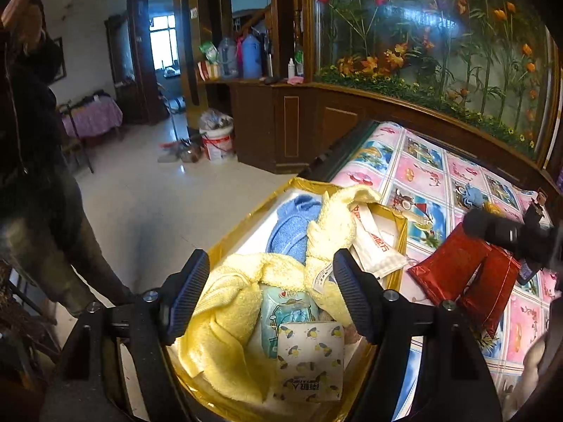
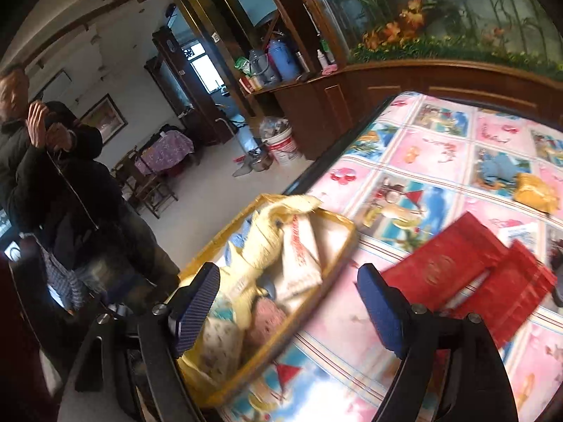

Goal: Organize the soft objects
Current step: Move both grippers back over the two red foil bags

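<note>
Hovering: left claw (image 1: pixel 271 295) spread | gold box (image 1: pixel 401 221) | packet lettering illegible

This is a lived-in family home, seen from a table spread with a pink and blue cartoon-print cloth (image 2: pixel 440 161) in an open living room. A dark wooden cabinet (image 1: pixel 267 123) runs along the wall with a big glass-fronted display of artificial flowers (image 1: pixel 432 35) above it, and its counter holds water jugs and thermos flasks (image 1: pixel 242 56). Pale tiled floor (image 1: pixel 140 204) stretches past a white bucket of rubbish (image 1: pixel 218 140) to a second small table under a purple cloth (image 1: pixel 93 116), a framed picture (image 2: pixel 103 117) hangs on the wall, and a doorway opens onto a bright window (image 1: pixel 162 44).
</note>
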`<act>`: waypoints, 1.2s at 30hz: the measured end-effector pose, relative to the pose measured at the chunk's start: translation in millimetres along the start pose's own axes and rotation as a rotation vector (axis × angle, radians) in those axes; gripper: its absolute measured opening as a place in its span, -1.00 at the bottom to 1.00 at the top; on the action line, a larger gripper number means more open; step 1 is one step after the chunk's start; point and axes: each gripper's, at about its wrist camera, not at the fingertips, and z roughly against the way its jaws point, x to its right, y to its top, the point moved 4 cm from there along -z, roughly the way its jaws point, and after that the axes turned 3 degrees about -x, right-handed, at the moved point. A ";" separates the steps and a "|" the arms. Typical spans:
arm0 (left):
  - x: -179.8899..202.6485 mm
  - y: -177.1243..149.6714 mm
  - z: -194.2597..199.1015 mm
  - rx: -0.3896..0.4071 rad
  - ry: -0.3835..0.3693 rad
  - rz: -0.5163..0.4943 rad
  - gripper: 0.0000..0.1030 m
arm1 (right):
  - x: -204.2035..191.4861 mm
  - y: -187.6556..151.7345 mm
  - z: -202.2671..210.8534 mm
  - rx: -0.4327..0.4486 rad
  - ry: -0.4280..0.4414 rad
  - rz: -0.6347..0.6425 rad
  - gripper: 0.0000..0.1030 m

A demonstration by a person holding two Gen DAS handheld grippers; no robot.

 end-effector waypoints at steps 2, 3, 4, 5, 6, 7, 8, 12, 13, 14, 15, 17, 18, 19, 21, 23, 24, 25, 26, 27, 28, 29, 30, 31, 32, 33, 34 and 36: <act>5.1 1.6 9.9 0.026 0.013 -0.015 0.52 | 5.3 -9.8 17.6 0.012 -0.012 -0.003 0.61; 9.1 1.8 15.6 0.037 0.012 -0.025 0.53 | 9.6 -16.3 23.9 0.016 -0.013 -0.015 0.64; 12.6 1.5 19.4 0.043 0.009 -0.034 0.53 | 13.2 -22.3 28.2 0.020 -0.015 -0.028 0.66; 17.0 1.2 23.9 0.047 0.006 -0.045 0.53 | 18.7 -25.6 32.9 0.025 -0.017 -0.041 0.66; 22.3 0.5 29.1 0.053 0.002 -0.058 0.53 | 24.0 -29.5 38.9 0.032 -0.019 -0.056 0.66; 27.9 -0.5 34.5 0.059 -0.002 -0.071 0.53 | 29.3 -33.0 43.9 0.038 -0.021 -0.068 0.66; 32.5 -1.1 38.2 0.064 -0.005 -0.081 0.53 | 34.9 -37.0 49.7 0.045 -0.024 -0.084 0.66; 53.4 -3.0 57.2 0.080 -0.036 -0.126 0.53 | 50.3 -48.1 75.3 0.092 -0.025 -0.127 0.66; 57.9 -3.4 60.5 0.083 -0.040 -0.134 0.53 | 51.9 -50.5 81.2 0.104 -0.029 -0.126 0.66; 63.5 -3.8 65.0 0.089 -0.042 -0.146 0.53 | 54.5 -52.4 84.5 0.114 -0.033 -0.125 0.67; 67.9 -4.8 68.2 0.094 -0.044 -0.155 0.53 | 56.3 -54.6 89.4 0.125 -0.038 -0.121 0.69; 79.8 -6.0 74.1 0.100 -0.047 -0.183 0.53 | 59.4 -59.2 96.9 0.141 -0.056 -0.111 0.72; 85.0 -6.4 76.5 0.102 -0.049 -0.193 0.53 | 61.9 -61.6 99.8 0.146 -0.064 -0.107 0.72; 91.0 -7.1 78.4 0.104 -0.053 -0.206 0.53 | 64.7 -63.5 102.9 0.149 -0.068 -0.107 0.72; 101.3 -10.0 81.3 0.105 -0.058 -0.230 0.53 | 73.1 -67.2 107.8 0.154 -0.073 -0.117 0.72; 109.5 -11.5 82.7 0.104 -0.062 -0.247 0.53 | 84.2 -70.0 112.6 0.160 -0.085 -0.133 0.72; 114.9 -13.1 82.7 0.102 -0.064 -0.258 0.53 | 89.6 -71.1 114.3 0.162 -0.092 -0.141 0.72; 118.3 -13.7 82.7 0.100 -0.065 -0.264 0.53 | 94.5 -72.0 116.1 0.165 -0.097 -0.150 0.72; 122.7 -14.3 81.5 0.095 -0.069 -0.273 0.53 | 101.1 -73.3 117.8 0.167 -0.100 -0.164 0.72; 126.2 -16.2 81.1 0.092 -0.070 -0.278 0.53 | 107.0 -74.5 119.0 0.169 -0.103 -0.177 0.72; 129.5 -17.3 79.4 0.088 -0.071 -0.285 0.53 | 111.7 -75.9 120.3 0.170 -0.107 -0.187 0.73; 132.7 -18.1 77.8 0.083 -0.071 -0.290 0.53 | 117.1 -76.8 121.2 0.170 -0.112 -0.197 0.73; 135.8 -19.1 74.8 0.075 -0.072 -0.297 0.53 | 122.9 -77.6 122.1 0.170 -0.119 -0.207 0.73; 138.1 -20.1 71.8 0.066 -0.074 -0.303 0.53 | 127.6 -78.3 123.2 0.171 -0.124 -0.214 0.73; 139.7 -21.4 69.0 0.057 -0.075 -0.307 0.53 | 132.5 -78.8 124.0 0.171 -0.130 -0.222 0.73; 142.0 -23.5 66.5 0.048 -0.076 -0.311 0.53 | 136.7 -79.7 124.9 0.171 -0.134 -0.229 0.73; 144.2 -24.5 63.6 0.039 -0.078 -0.316 0.53 | 140.0 -79.8 124.9 0.169 -0.139 -0.234 0.73; 148.3 -27.3 59.1 0.025 -0.079 -0.328 0.53 | 146.2 -79.2 125.5 0.165 -0.149 -0.242 0.73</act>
